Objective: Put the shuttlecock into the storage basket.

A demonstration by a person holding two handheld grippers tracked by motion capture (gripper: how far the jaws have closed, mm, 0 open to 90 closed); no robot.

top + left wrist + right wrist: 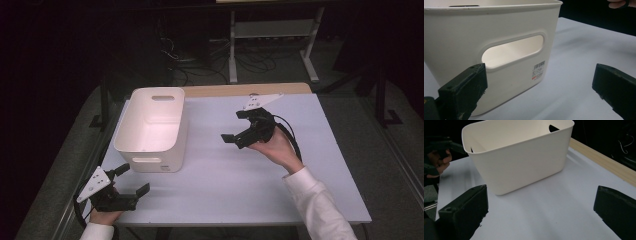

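Observation:
An empty white plastic bin with handle slots stands on the left half of the pale table. My left gripper is held open near the table's front left corner, just in front of the bin. In the left gripper view the left gripper holds nothing, and the bin's near end wall with its slot is close ahead. My right gripper hovers open to the right of the bin and points at it. In the right gripper view the right gripper holds nothing and faces the bin's long side.
A wooden strip runs along the table's far edge. Beyond it, on the dark floor, are cables and the white legs of another desk. Bare table surface lies between the two grippers and to the right.

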